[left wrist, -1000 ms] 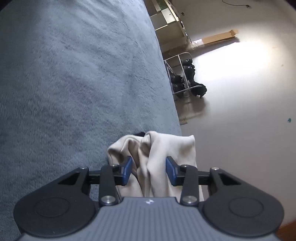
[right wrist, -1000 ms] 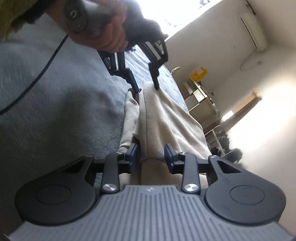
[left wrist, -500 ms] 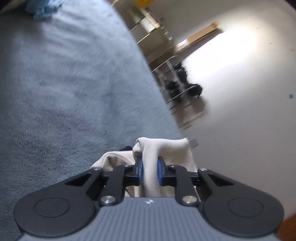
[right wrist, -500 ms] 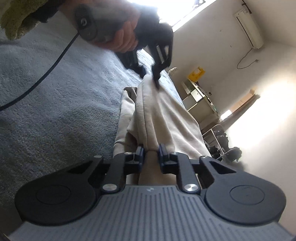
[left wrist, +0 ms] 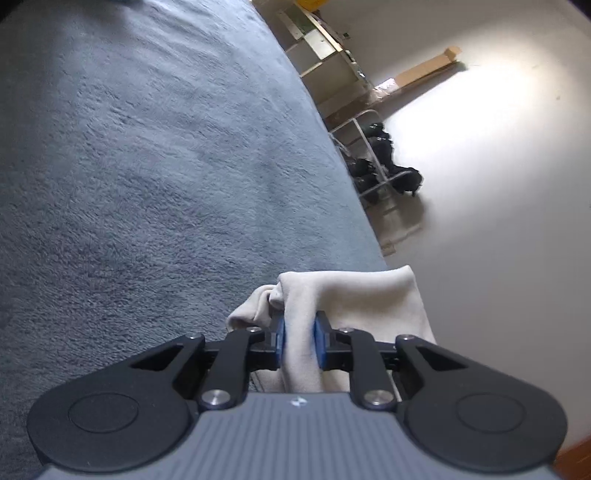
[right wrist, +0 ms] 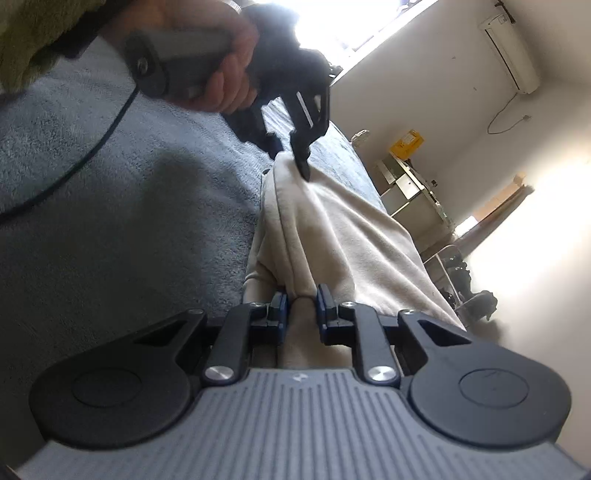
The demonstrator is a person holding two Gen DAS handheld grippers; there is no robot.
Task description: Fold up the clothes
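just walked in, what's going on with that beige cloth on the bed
A person holds a gripper in each hand and is folding a beige garment on a grey blanket. The left gripper and the right gripper have just closed, each pinching a fold at opposite ends, with the cloth stretched between them.

The black two-finger left gripper [left wrist: 299,345] points slightly downward, its blue pads [left wrist: 280,341] pinched on a fold of beige cloth [left wrist: 351,295] after just closing. The matching right gripper [right wrist: 301,314] clamps the same cloth likewise. A bare hand [right wrist: 221,70] in an olive sleeve [right wrist: 44,33] grips the left tool's handle.
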